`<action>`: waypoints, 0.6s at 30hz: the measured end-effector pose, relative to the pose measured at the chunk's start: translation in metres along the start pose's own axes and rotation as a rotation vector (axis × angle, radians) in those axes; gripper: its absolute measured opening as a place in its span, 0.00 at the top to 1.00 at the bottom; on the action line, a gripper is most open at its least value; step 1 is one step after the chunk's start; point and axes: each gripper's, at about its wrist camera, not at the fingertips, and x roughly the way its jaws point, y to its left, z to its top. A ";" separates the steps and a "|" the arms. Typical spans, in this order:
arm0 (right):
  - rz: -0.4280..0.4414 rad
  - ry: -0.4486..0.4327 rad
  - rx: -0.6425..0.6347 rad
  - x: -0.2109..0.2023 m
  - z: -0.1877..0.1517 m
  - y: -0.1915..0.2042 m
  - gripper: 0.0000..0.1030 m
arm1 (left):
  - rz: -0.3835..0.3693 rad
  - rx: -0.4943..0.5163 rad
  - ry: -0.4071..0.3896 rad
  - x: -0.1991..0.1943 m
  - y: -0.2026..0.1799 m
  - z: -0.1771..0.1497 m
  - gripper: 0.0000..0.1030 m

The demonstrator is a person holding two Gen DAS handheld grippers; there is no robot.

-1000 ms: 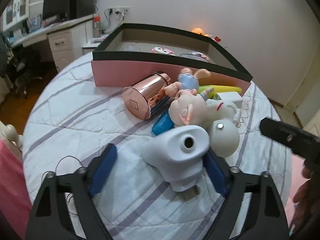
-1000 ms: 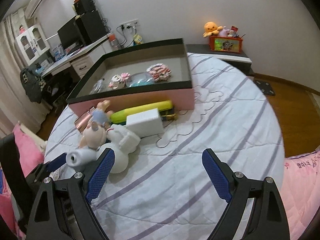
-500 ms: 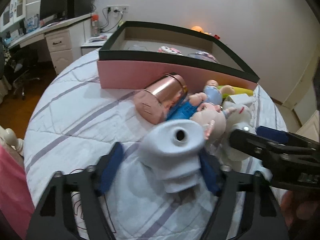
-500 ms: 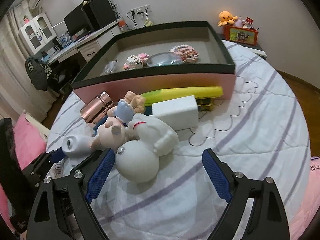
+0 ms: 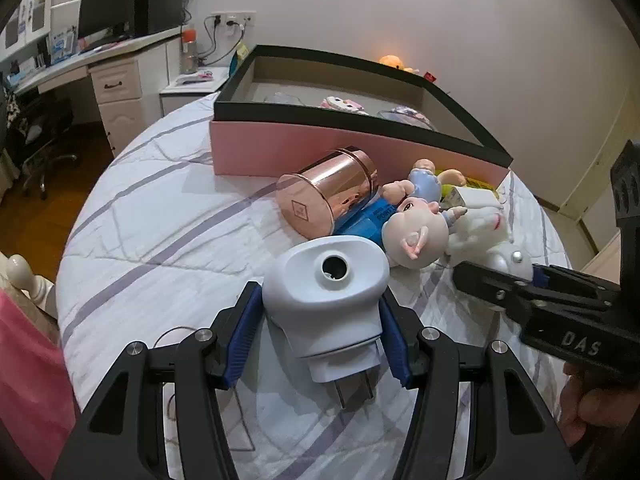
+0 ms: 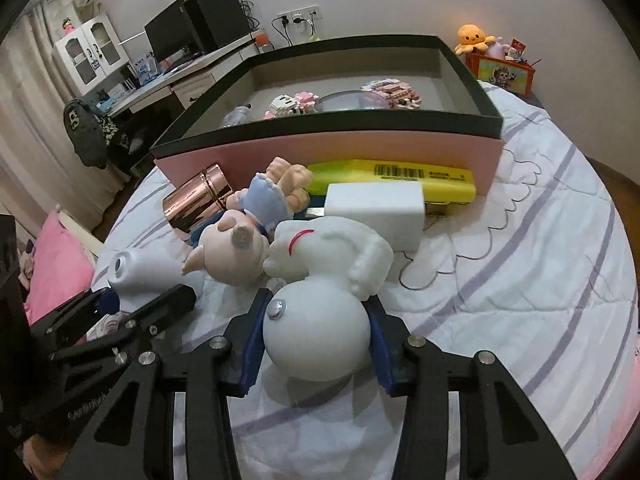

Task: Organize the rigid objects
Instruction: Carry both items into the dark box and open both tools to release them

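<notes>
My left gripper (image 5: 318,334) is shut on a white plug-in device (image 5: 328,296) with a round hole on top; it also shows in the right wrist view (image 6: 138,274). My right gripper (image 6: 316,340) is shut on the round base of a white figurine (image 6: 320,320), which shows in the left wrist view (image 5: 486,228). A pig doll (image 6: 244,228), a rose-gold cylinder (image 5: 328,196), a white box (image 6: 376,212) and a yellow box (image 6: 400,176) lie in a pile on the bed beside the pink storage box (image 5: 360,148).
The pink storage box with a black rim (image 6: 360,120) holds several small toys. The striped bedsheet (image 6: 540,260) stretches to the right. A desk with a monitor (image 5: 112,12) stands at the far left. A pink pillow (image 6: 52,276) lies at the bed's left edge.
Both grippers have closed: the left on the white plug-in device, the right on the white figurine's round base. The right gripper moved forward into the pile.
</notes>
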 end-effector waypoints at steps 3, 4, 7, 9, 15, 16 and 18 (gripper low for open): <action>0.025 -0.009 0.017 -0.008 0.000 -0.004 0.56 | 0.005 0.000 -0.007 -0.006 0.002 -0.001 0.45; 0.023 -0.013 0.016 -0.011 -0.001 -0.004 0.56 | 0.007 -0.001 -0.009 -0.007 0.002 -0.001 0.45; 0.032 -0.027 0.015 -0.021 0.000 -0.004 0.56 | 0.014 -0.004 -0.018 -0.013 0.004 0.001 0.45; 0.031 -0.040 0.009 -0.026 0.002 -0.001 0.56 | 0.016 -0.006 -0.027 -0.018 0.005 0.004 0.45; 0.048 -0.081 -0.010 -0.039 0.013 0.005 0.56 | 0.028 0.017 -0.080 -0.033 0.005 0.024 0.45; 0.053 -0.089 -0.012 -0.041 0.017 0.006 0.56 | 0.030 0.021 -0.093 -0.035 0.005 0.030 0.45; 0.050 -0.108 -0.020 -0.045 0.027 0.005 0.56 | 0.032 0.028 -0.121 -0.038 0.005 0.044 0.45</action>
